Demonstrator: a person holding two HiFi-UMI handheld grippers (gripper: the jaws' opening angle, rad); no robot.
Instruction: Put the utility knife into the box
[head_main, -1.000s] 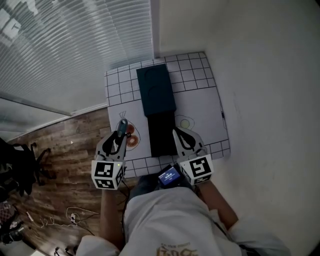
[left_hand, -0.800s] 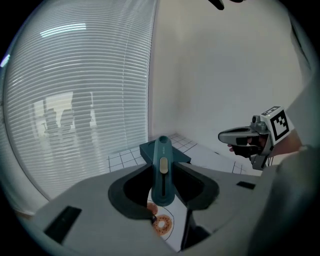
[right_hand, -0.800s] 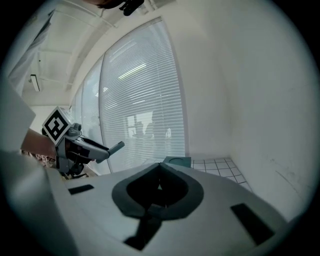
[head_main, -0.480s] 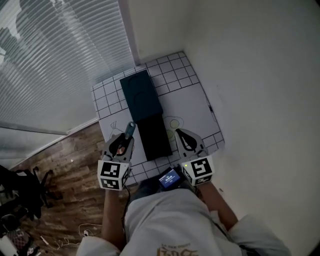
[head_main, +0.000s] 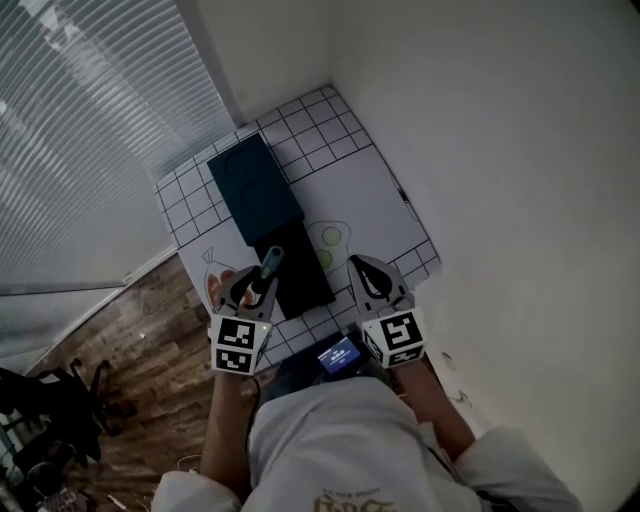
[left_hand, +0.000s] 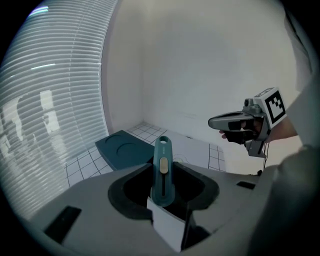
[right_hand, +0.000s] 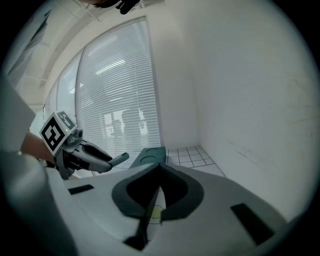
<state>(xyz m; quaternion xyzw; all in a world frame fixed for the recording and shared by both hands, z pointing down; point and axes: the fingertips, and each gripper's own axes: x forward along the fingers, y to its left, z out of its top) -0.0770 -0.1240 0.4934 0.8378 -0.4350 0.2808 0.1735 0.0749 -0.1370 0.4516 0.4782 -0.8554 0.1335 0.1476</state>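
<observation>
Legible text: none is found. Print on the shirt (head_main: 345, 497) and on the small blue screen (head_main: 338, 353) is seen but unreadable.

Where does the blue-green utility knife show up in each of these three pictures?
Head view: lower left of centre, the utility knife sticks out of the left hand-held gripper.
Left gripper view: dead centre, upright and clamped between the jaws.
Right gripper view: left of centre, only its tip pokes out of the left hand-held gripper.
Shared landmark: the teal box lid with round recesses.
</observation>
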